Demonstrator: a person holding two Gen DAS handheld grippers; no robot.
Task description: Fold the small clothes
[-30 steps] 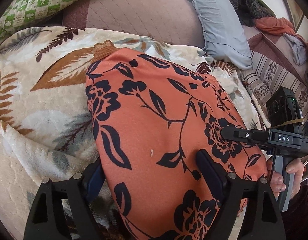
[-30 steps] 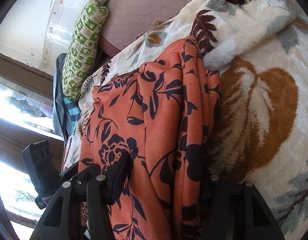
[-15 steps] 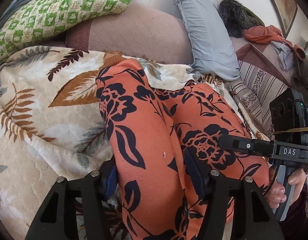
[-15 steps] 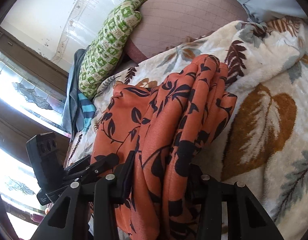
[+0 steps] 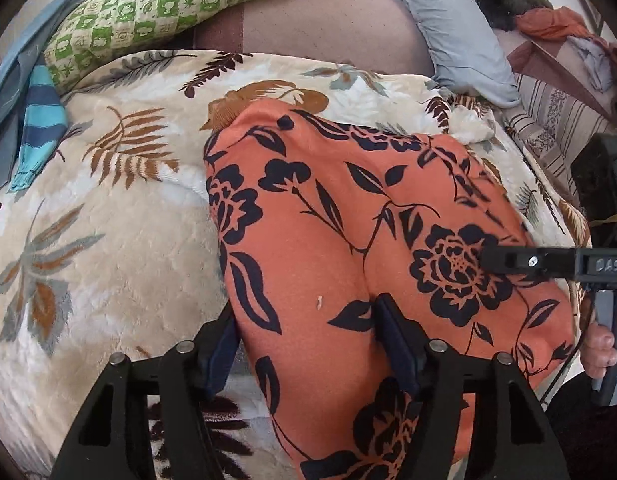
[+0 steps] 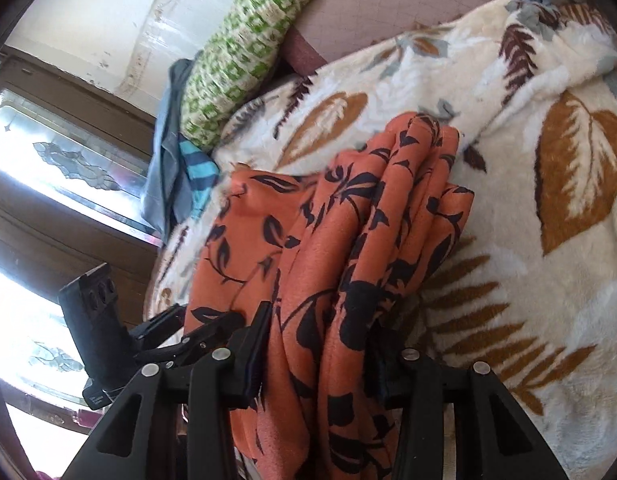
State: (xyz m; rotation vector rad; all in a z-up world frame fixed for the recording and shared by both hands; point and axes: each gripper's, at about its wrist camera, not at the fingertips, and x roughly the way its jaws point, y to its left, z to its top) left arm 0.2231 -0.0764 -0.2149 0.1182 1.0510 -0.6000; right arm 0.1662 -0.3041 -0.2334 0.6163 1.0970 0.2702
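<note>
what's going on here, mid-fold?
A person holds tongs in each hand, folding an orange floral garment on a leaf-print blanket. The left tongs have cloth between their fingers and have just been opening. The right tongs clamp a bunched edge of it. The fold is not finished.

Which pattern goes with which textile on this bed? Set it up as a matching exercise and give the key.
Things:
1. garment between the left gripper fingers
2. blanket
3. long pillow
4. sleeve at the far left

Patterns:
A. green and cream checks
B. blue stripes
C. orange with dark flowers
D. cream with brown leaves

Pairs: 1-C, 2-D, 3-A, 4-B
</note>
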